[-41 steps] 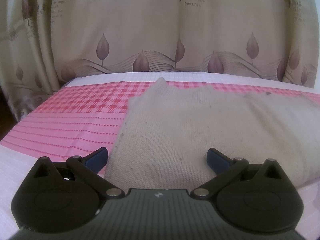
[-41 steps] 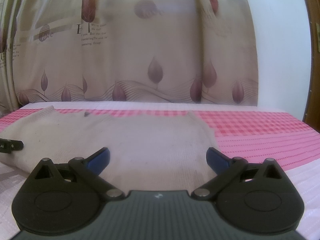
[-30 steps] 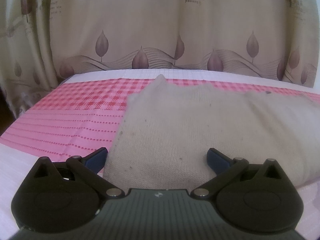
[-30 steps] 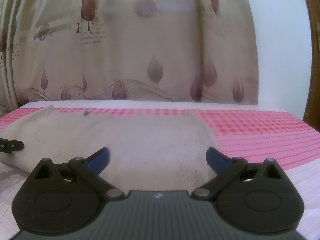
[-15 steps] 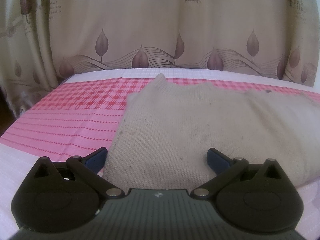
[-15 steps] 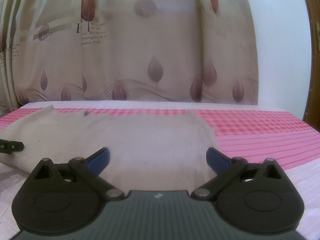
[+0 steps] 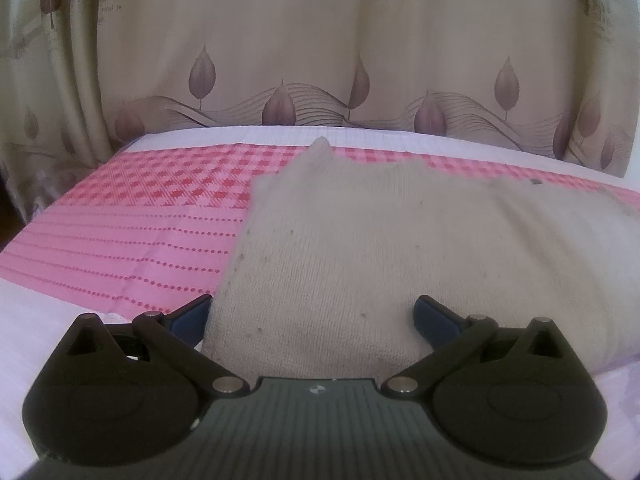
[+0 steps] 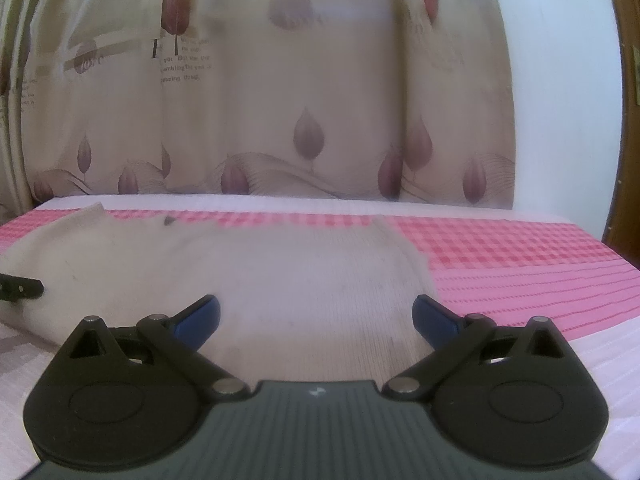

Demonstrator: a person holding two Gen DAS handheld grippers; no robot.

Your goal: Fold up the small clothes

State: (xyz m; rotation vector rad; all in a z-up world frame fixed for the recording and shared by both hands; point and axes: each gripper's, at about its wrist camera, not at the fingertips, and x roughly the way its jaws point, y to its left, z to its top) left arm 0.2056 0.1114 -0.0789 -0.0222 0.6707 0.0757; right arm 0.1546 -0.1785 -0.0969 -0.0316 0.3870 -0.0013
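Note:
A beige knitted garment (image 7: 400, 240) lies flat on a pink patterned bedsheet (image 7: 132, 224). My left gripper (image 7: 312, 318) is open and empty, low over the garment's near left corner, its blue fingertips (image 7: 192, 318) straddling the hem. My right gripper (image 8: 316, 316) is open and empty over the same garment's (image 8: 260, 268) near right corner. The tip of the left gripper (image 8: 20, 288) shows at the left edge of the right wrist view.
A beige curtain (image 7: 320, 60) with leaf prints hangs behind the bed. A white wall (image 8: 560, 100) and a wooden frame (image 8: 624, 120) stand at the right. The pink sheet (image 8: 520, 264) lies bare right of the garment, with a white border in front.
The left gripper has drifted slightly, with the view shifting a little. The right gripper has stayed still. Both stay open.

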